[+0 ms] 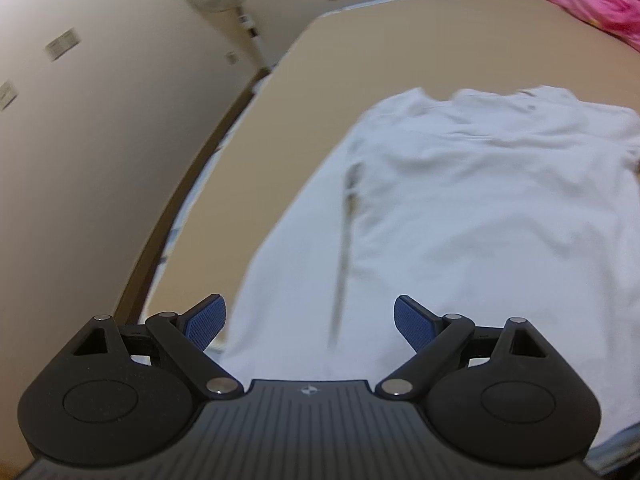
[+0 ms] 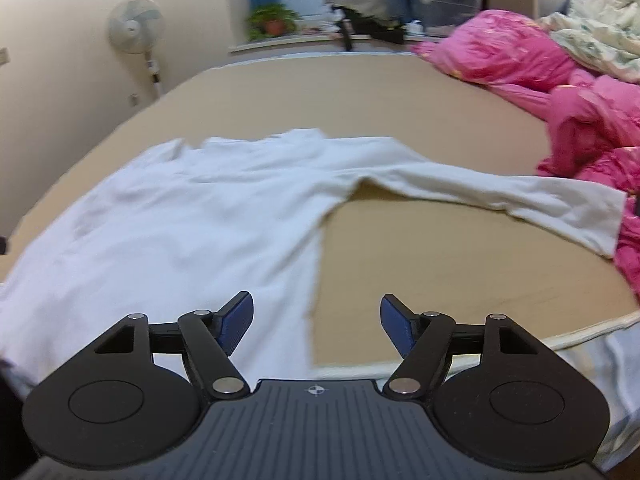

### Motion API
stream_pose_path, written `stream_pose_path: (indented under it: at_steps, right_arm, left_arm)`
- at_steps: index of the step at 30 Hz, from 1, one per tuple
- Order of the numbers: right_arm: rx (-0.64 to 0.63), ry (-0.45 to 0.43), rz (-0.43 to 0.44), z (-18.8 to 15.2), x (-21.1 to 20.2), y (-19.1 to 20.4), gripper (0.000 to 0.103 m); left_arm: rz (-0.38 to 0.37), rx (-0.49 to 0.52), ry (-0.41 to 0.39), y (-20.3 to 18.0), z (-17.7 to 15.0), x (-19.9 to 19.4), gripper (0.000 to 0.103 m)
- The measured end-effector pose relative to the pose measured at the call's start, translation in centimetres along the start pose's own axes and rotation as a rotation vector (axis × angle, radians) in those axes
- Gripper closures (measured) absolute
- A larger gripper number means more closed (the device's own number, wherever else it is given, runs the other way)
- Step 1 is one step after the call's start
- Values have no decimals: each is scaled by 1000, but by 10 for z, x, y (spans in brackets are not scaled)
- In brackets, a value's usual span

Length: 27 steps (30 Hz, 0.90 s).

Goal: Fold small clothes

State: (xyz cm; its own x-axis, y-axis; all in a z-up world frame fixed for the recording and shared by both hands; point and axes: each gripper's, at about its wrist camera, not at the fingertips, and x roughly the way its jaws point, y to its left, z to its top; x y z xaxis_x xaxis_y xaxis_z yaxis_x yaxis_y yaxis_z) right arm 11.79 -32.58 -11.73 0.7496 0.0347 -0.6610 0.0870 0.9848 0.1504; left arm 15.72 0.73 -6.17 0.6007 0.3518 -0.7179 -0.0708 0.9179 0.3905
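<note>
A white long-sleeved shirt [image 1: 460, 208] lies flat on a tan board, collar at the far end. In the left wrist view its left sleeve lies folded down along the body. My left gripper [image 1: 308, 320] is open and empty, above the shirt's near left hem. In the right wrist view the shirt [image 2: 180, 216] fills the left half, and its right sleeve [image 2: 500, 196] stretches out to the right. My right gripper [image 2: 316, 316] is open and empty, above the shirt's near right edge.
The tan board [image 2: 440, 264] covers a bed. Pink bedding [image 2: 560, 92] is piled at the right, touching the sleeve's cuff. A standing fan [image 2: 136, 28] and a wall are at the left. A windowsill with a plant [image 2: 272, 20] is at the back.
</note>
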Motion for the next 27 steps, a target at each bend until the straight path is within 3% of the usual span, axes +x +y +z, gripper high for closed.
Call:
stream_pose_path:
  at_steps: [3,8,17,23,27]
  right_arm:
    - [-22,9,12,-4,-5,15,28]
    - [-12,72,-38,-13,3,25,28]
    - [83,147,-170,-40,2,-12,28]
    - [165,229,-128,-51,17,-29,28]
    - [53,273,-169,-57,29,-16,28]
  left_arm:
    - [-13,-39,7,21,-11,3,9]
    - [-51,-63,7,37,-36,5,1]
    - [-104,-68,79,34,-62,33,1]
    - [-109,-39,140,26,-80,61,1]
    - [-105,-25,171,24,-90,69,1]
